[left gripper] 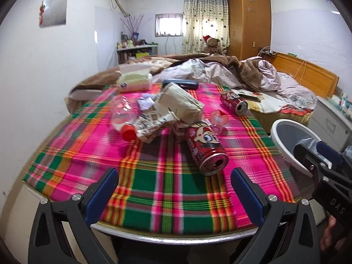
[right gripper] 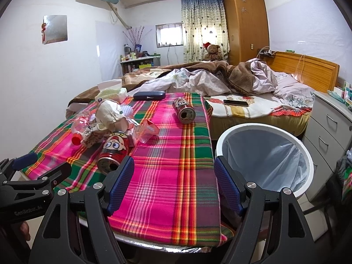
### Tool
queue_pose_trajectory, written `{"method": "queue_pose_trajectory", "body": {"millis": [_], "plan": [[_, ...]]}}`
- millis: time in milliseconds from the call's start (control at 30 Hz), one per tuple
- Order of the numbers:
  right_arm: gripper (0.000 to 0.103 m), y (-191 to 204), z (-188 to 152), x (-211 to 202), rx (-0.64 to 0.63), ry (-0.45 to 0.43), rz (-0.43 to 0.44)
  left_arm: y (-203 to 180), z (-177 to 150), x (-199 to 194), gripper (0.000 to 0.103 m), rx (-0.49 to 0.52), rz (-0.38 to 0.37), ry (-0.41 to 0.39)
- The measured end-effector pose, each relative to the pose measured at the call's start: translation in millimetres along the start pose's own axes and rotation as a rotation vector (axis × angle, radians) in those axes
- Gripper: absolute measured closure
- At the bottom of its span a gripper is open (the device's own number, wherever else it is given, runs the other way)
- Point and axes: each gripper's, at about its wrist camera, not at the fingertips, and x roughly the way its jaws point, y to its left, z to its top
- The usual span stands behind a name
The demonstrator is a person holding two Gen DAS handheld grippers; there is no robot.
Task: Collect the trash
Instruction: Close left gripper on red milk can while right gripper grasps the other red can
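Two hand-held grippers hover spread wide and empty over the near edge of the desk (right gripper: 167,198), which is covered by a pink-and-green plaid cloth: the left hand-held gripper (left gripper: 175,194) and the right hand-held gripper (right gripper: 173,184). Nearest the left one lies a red cartoon can (left gripper: 205,146) on its side, its opened end facing the cameras. Just behind that can sits a heap of trash: a clear plastic bottle with a red cap (left gripper: 123,118), crumpled paper packaging (left gripper: 178,105) and a clear plastic cup (left gripper: 217,118) tipped over to the right of the heap. Farther back and right of the heap, a second red can (right gripper: 183,110) lies apart from the rest. Behind the heap rest a dark glasses case (right gripper: 149,95) and a tissue pack (right gripper: 111,93). Right of the desk, on the floor, stands a white trash bin (right gripper: 264,162) lined with a clear bag, well apart from the cans. Beyond the desk spreads an unmade bed (right gripper: 231,81).
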Motion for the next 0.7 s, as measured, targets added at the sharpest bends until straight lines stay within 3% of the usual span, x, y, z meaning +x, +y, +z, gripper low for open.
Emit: {"method": "queue_pose_trajectory", "body": {"millis": [133, 333, 700], "plan": [[0.027, -2, 5, 9, -0.001, 0.002, -0.007, 0, 7, 22, 0.0, -0.03, -0.056, 0.06], [0.027, -14, 23, 31, 0.001, 0.014, -0.011, -15, 24, 42, 0.0, 0.005, -0.071, 0.063], [0.027, -32, 69, 101, -0.031, 0.077, 0.007, -23, 37, 96, 0.0, 0.012, -0.036, 0.178]]}}
